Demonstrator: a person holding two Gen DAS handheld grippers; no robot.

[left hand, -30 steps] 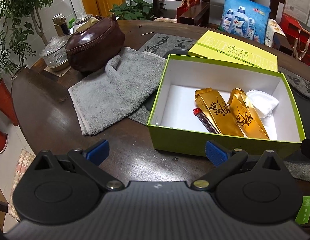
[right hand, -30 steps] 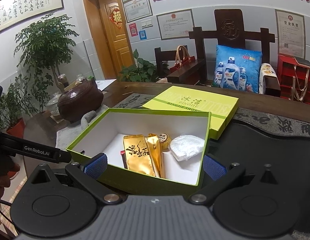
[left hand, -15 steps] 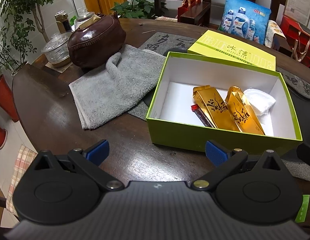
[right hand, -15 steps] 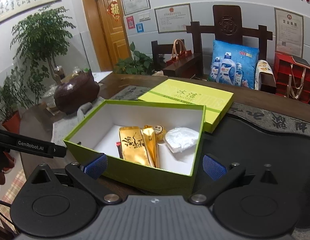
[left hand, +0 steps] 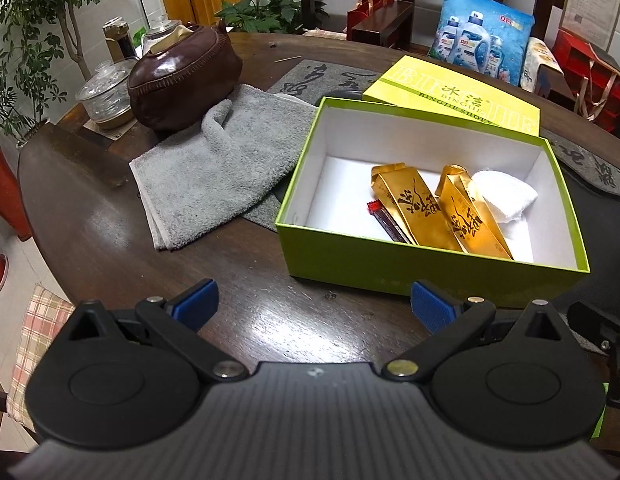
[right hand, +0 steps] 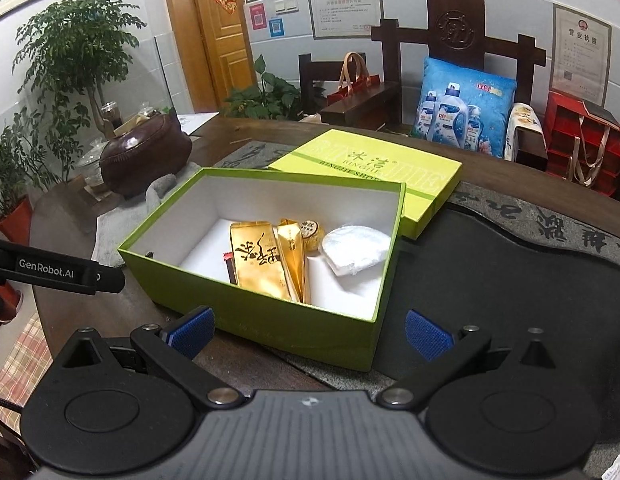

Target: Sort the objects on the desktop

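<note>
An open lime-green shoe box [left hand: 409, 264] [right hand: 270, 320] sits on the dark round table. Inside lie two gold foil packets [left hand: 409, 208] [right hand: 258, 260], a thin dark red stick pack [left hand: 389, 226], a white wrapped pad [left hand: 503, 200] [right hand: 355, 250] and a small gold-wrapped ball [right hand: 311, 234]. The box's lid [left hand: 457, 96] [right hand: 373, 168] rests behind it. My left gripper [left hand: 313, 306] hovers open and empty in front of the box's near wall. My right gripper [right hand: 308, 330] is open and empty too, just short of the box's near corner.
A grey towel [left hand: 214, 168] lies left of the box, with a brown leather pouch [left hand: 182, 76] and glass jars [left hand: 106, 92] behind it. A dark mat [right hand: 509, 280] covers the table at right. Chairs, bags and plants stand beyond the table's far edge.
Both grippers have drawn back a little from the box, which now sits slightly farther off in each view. Both stay open and empty.
</note>
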